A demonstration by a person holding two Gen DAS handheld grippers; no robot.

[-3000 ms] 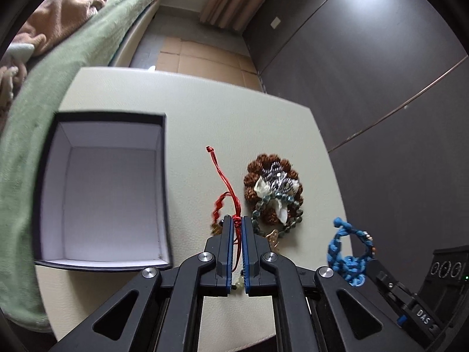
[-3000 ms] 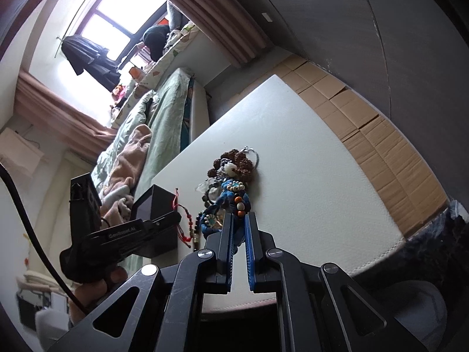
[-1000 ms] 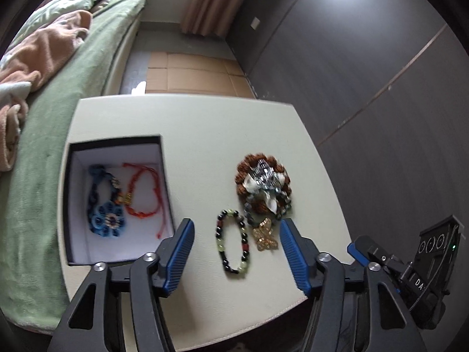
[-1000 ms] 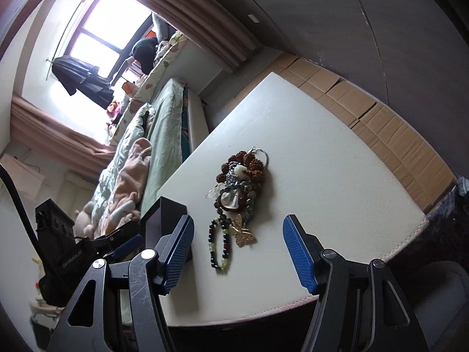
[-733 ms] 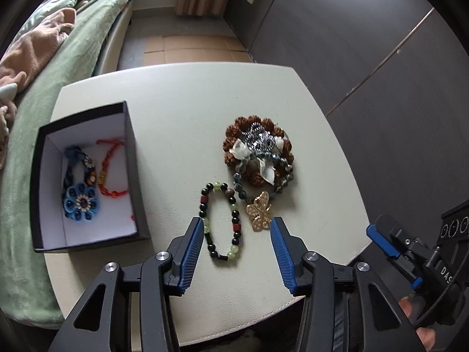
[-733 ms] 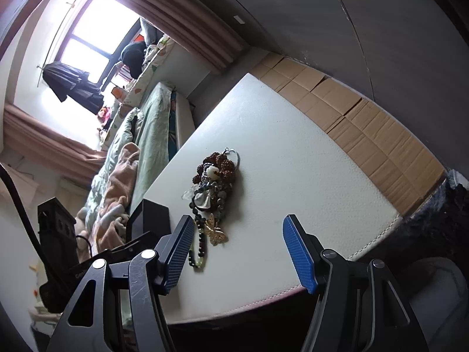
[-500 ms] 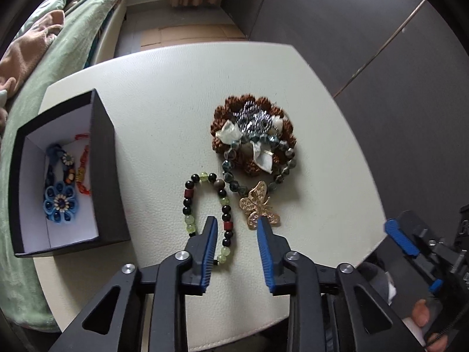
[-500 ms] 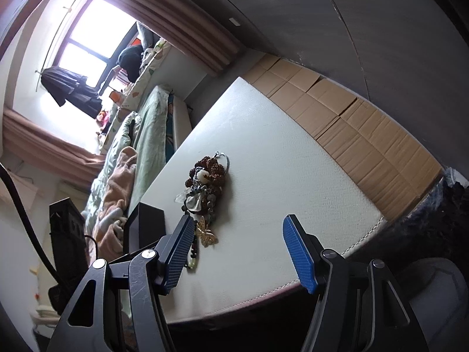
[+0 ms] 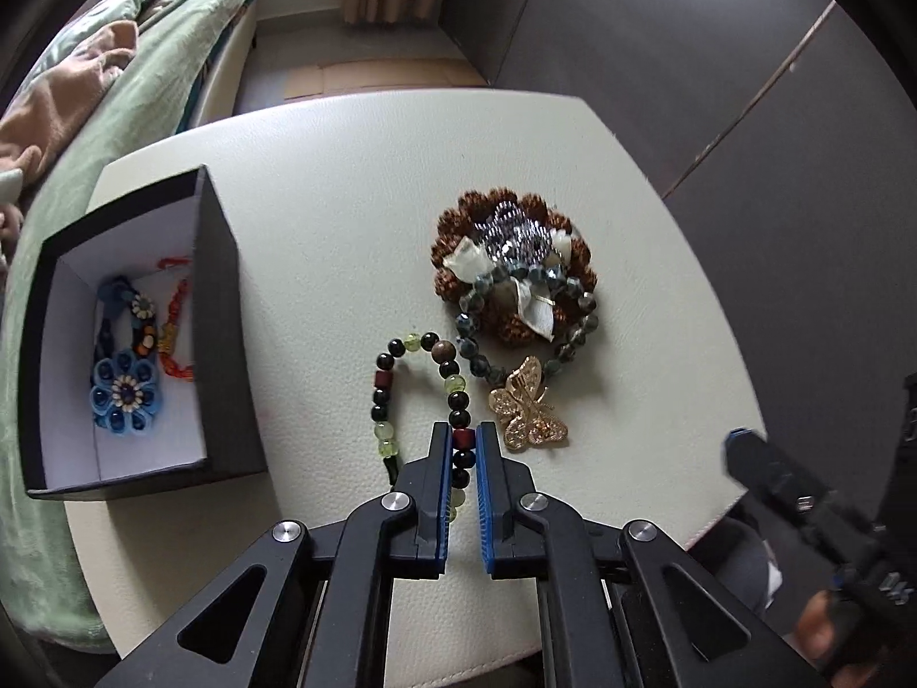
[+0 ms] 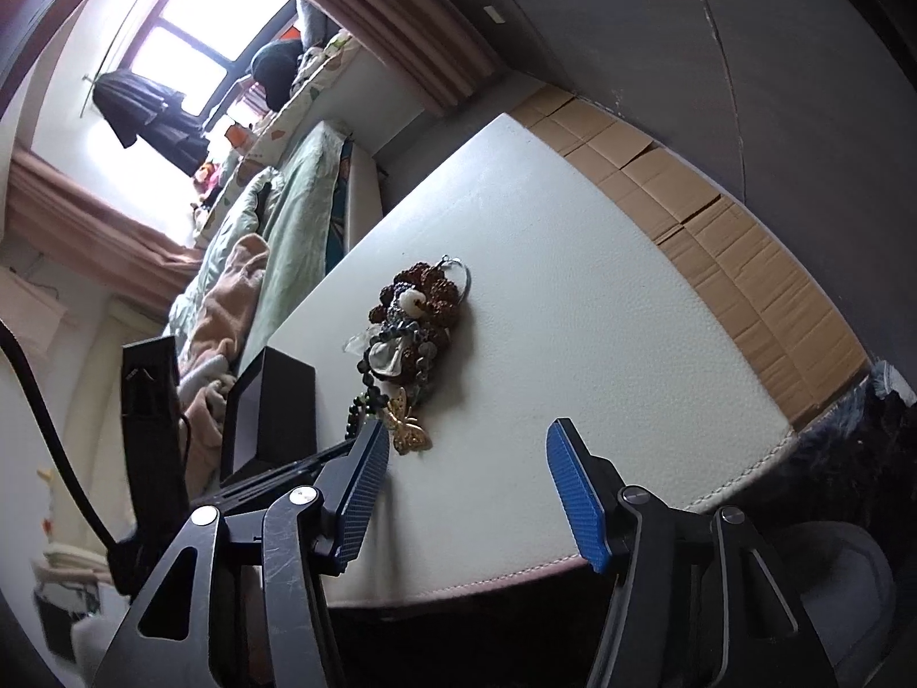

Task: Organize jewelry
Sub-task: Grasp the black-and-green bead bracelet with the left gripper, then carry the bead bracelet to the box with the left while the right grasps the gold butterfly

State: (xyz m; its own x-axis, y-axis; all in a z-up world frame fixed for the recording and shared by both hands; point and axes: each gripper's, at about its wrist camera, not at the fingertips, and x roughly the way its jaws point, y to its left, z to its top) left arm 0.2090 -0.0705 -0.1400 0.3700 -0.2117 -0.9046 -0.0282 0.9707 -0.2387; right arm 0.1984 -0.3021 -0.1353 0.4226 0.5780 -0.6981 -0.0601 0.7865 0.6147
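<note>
A black, green and red bead bracelet [image 9: 395, 378] lies on the white table [image 9: 344, 183]. My left gripper [image 9: 458, 447] is shut on the bead bracelet at its near right side. A gold butterfly brooch [image 9: 527, 407] lies just right of the jaws. Behind it is a pile of brown bead, grey bead and silver jewelry [image 9: 516, 269]. A black box [image 9: 223, 309] at the left holds a blue flower bracelet [image 9: 123, 367] and a red cord bracelet [image 9: 175, 338]. My right gripper [image 10: 467, 453] is open and empty above the table's near edge, right of the pile [image 10: 415, 315].
A bed with green cover [image 9: 114, 92] runs along the table's left side. A dark wall [image 9: 716, 57] stands to the right. Cardboard sheets [image 10: 733, 241] cover the floor beyond the table. The box also shows in the right wrist view [image 10: 275, 407].
The blue and red bracelets went into the box. My left gripper opened, came down toward the bead bracelet and closed on it. My right gripper opened and stays open.
</note>
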